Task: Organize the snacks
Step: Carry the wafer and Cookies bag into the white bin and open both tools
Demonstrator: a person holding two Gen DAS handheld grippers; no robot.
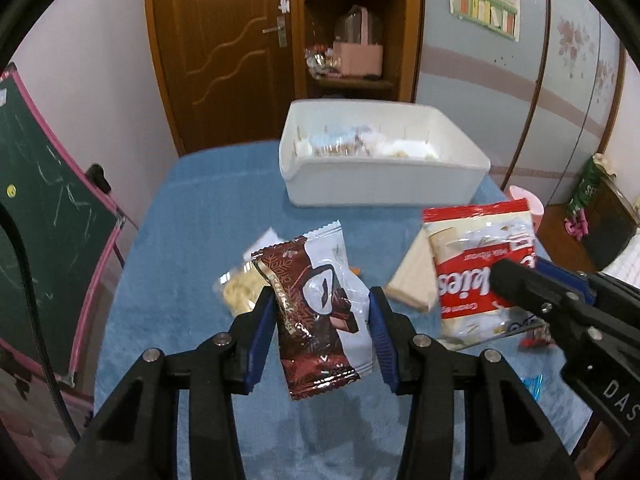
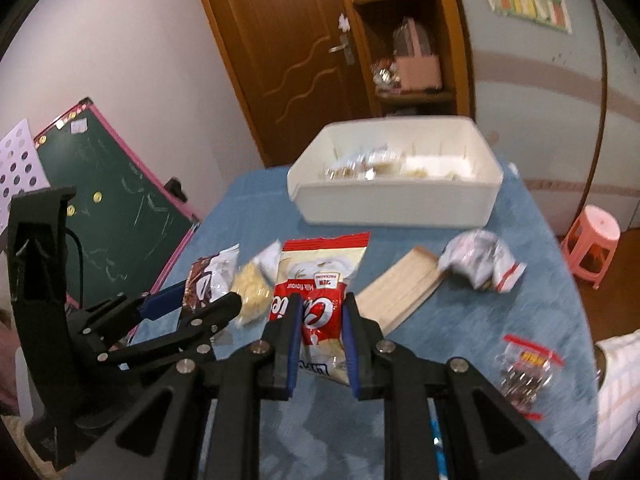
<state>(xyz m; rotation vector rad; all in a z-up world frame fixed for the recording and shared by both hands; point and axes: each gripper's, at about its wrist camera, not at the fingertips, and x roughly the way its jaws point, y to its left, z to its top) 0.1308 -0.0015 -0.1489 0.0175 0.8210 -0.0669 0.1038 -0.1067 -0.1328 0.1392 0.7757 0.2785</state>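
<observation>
While both tools hang above the blue-covered table (image 1: 192, 208), each grips one snack. Left gripper (image 1: 322, 312): its blue-padded fingers (image 1: 262, 332) are clamped on the sides of a brown-and-white chocolate wafer packet (image 1: 316, 312), which stands upright between them, clear of the cloth. Right gripper (image 2: 320, 316): its fingers are closed on the lower half of a red-and-white cookie bag (image 2: 320, 280), whose top edge points toward the white bin (image 2: 392, 204).

The bin sits at the far edge of the table, just right of centre, and already contains several small packets, too blurred to identify. Open cloth separates the bin's near wall from both held snacks.

On the cloth lie a clear bag of pale yellow pieces (image 2: 252, 292) between the two grippers, a flat tan wafer pack (image 2: 400, 292) just right of the cookie bag, a crumpled white wrapper (image 2: 476, 264) toward the right edge, and a clear zip bag with red trim (image 2: 524, 376) near the right front edge.

Legible writing: "Milk flavour" on the cookie bag; the large brand lettering is partly hidden by the fingers.
</observation>
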